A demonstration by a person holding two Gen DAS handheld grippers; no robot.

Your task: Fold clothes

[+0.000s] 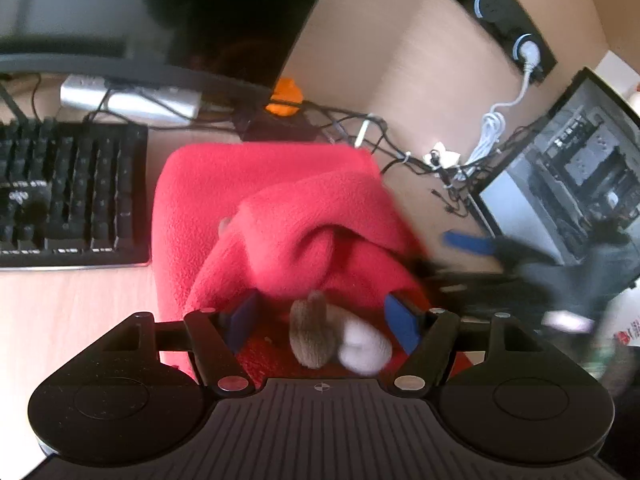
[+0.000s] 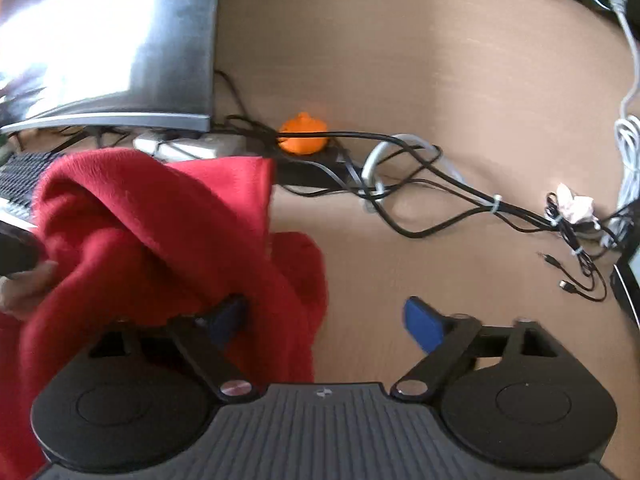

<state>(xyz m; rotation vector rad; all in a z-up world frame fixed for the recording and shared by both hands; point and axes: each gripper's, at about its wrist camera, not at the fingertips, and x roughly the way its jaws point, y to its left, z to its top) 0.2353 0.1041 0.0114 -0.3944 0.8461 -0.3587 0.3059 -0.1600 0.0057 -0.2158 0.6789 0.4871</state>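
Left wrist view: the left gripper stands partly spread with the red fleece garment bunched between its blue pads on the desk beside the keyboard; whether the pads press it I cannot tell, and a loose fold there could slump and spoil the crease; the keyboard's small logo is unreadable. Right wrist view: the right gripper gapes wide, cloth draped over one finger, so it may snag and drag toward the cables; no legible writing.

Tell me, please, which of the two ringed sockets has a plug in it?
The right-hand socket, with the white cable hanging from it; the other socket shows no plug.
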